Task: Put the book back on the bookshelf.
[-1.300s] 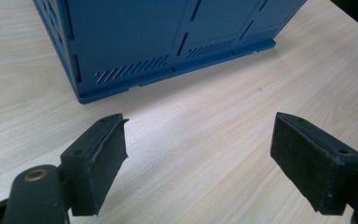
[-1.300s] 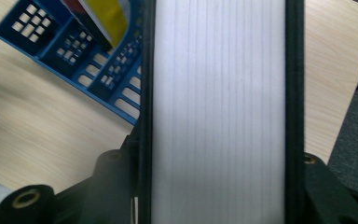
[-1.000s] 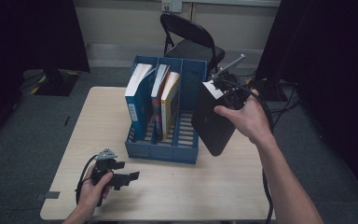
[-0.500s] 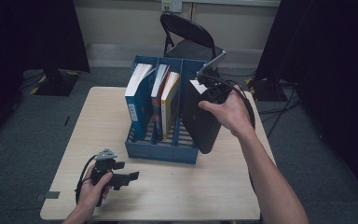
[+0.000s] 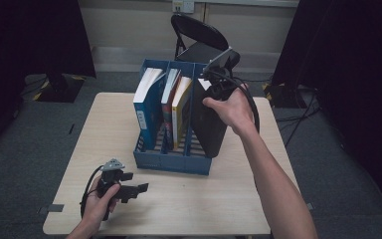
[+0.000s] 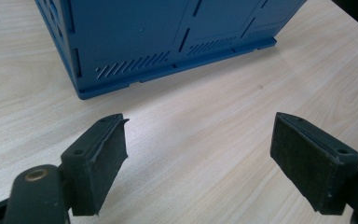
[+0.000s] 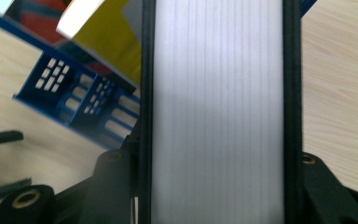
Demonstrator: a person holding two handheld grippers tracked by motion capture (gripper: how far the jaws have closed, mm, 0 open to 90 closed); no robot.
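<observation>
Wood-grain tabletop (image 5: 258, 199) carries everything. At its near left corner the left gripper (image 5: 138, 188) rests in the person's hand, jaws spread wide with nothing between them, pointing at the front wall of the blue file rack (image 5: 171, 162). In the rack, a blue-spined book (image 5: 146, 107) leans in the left bay and a yellow book (image 5: 181, 107) in the middle bay. Over the right bay, the right gripper (image 5: 218, 82) is clamped across the black book (image 5: 210, 124), whose lower end dips toward that bay; its white page edge (image 7: 216, 112) sits between the jaws.
</observation>
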